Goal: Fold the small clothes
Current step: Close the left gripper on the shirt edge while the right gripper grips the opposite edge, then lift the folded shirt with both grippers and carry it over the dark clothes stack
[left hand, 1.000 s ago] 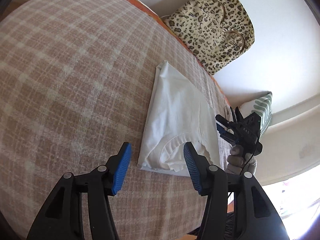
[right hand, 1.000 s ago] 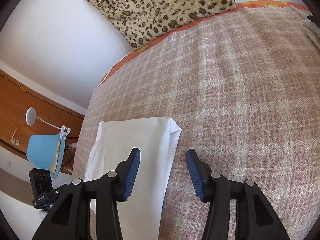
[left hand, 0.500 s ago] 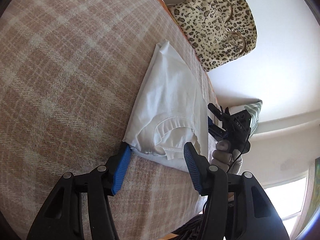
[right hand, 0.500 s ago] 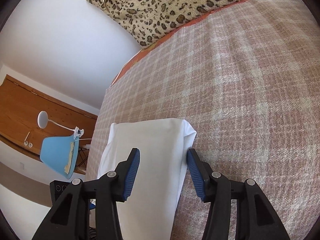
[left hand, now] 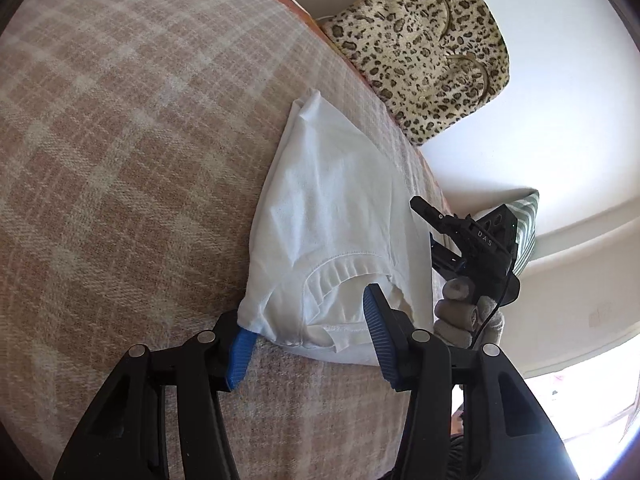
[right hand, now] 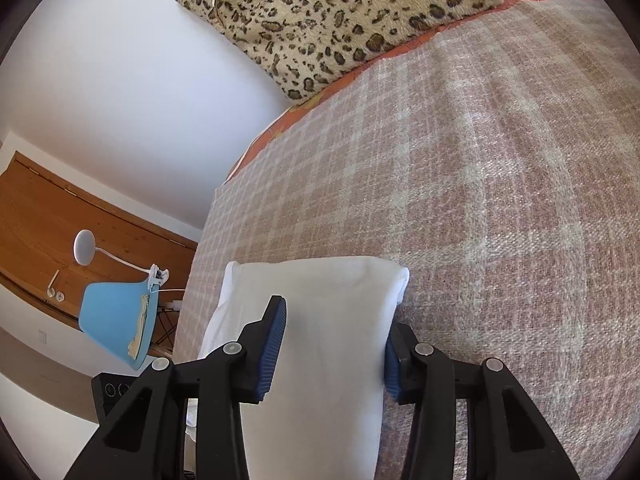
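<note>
both tools closing on the white tee, could get messy

1 white t-shirt [left hand: 332,216], already folded into a long strip, lying on the plaid bed cover [left hand: 132,160] near its edge. left tool [left hand: 308,340] at the collar end, jaws closing, near corner of the tee between the pads but not pinched yet, 1 pad tucked under the corner. right tool [right hand: 332,344] at the plain end, jaws closing too, strip between the pads, not clamped yet either.

risks, just guessing: grabbing only the top layer so the strip falls open on the lift. catching the bed cover along with the tee, since that lower pad sits right on it. uneven lift between the 2 ends, crooked fold.

count: 1 tee, 2 tools, 1 leopard bag [left hand: 420,52], 1 blue chair [right hand: 116,320], 1 white lamp [right hand: 86,252].
</note>
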